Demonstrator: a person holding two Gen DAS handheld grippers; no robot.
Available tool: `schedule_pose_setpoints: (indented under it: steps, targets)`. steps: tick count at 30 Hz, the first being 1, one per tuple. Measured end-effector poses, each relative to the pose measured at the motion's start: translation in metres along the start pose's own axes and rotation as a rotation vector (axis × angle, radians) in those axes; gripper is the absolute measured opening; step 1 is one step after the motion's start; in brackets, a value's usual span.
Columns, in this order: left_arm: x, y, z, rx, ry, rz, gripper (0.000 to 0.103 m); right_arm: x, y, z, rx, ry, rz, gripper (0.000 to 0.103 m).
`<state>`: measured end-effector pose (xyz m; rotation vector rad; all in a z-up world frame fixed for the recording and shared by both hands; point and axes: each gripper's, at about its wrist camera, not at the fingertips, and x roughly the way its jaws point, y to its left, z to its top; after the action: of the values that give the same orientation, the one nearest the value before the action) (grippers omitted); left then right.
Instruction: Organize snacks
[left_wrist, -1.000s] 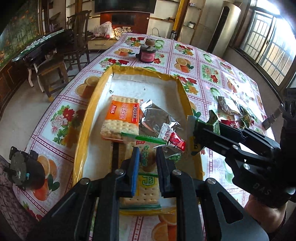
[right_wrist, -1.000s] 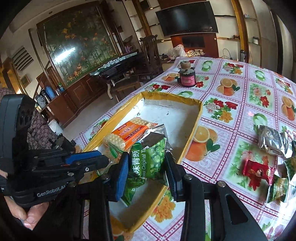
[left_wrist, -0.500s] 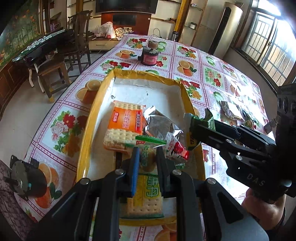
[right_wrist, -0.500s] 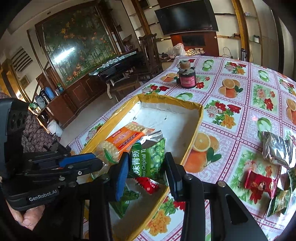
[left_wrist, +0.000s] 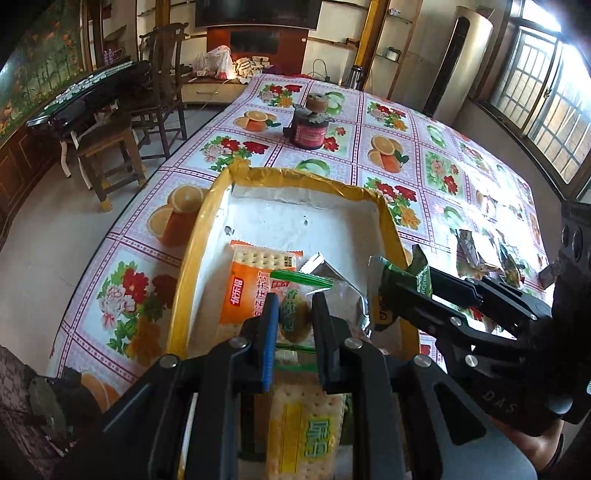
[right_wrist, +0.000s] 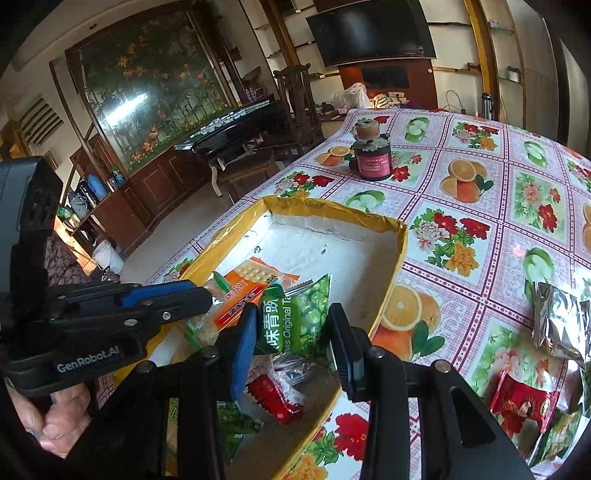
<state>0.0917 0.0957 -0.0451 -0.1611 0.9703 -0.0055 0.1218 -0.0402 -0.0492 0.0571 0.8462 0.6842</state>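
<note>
Two handheld grippers angle downward side by side. The left gripper (left_wrist: 293, 321), black with one blue-faced finger (left_wrist: 269, 339), has its jaws nearly together, clamped on a green-topped cracker packet (left_wrist: 295, 314). In the right wrist view a bare hand (right_wrist: 55, 417) wraps the left gripper's handle at lower left. The right gripper (right_wrist: 291, 339) has its jaws narrowed on a green pea snack bag (right_wrist: 295, 321), pads pressing both sides. In the left wrist view it reaches in from the right edge, bag end (left_wrist: 406, 277) at its tips.
</note>
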Motion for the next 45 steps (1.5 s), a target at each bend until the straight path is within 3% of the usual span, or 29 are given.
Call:
schedule_pose_setpoints:
  steps: [17,30,36,41,45]
  targets:
    - [0.034,0.013,0.035,-0.047,0.059,-0.005,0.020,0.033,-0.007,0.022,-0.020,0.051,-0.020,0.038]
    - [0.065,0.017,0.051,-0.054,0.114,0.033,0.020,0.058,-0.011,0.027,-0.042,0.110,-0.037,0.039]
    - [0.072,0.016,0.056,-0.050,0.121,0.046,0.022,0.064,-0.012,0.025,-0.038,0.125,-0.037,0.044]
    - [0.074,0.016,0.054,-0.059,0.126,0.062,0.031,0.061,-0.009,0.024,-0.050,0.117,-0.058,0.046]
    - [0.072,0.018,0.051,-0.067,0.126,0.068,0.049,0.051,-0.006,0.021,-0.069,0.100,-0.089,0.046]
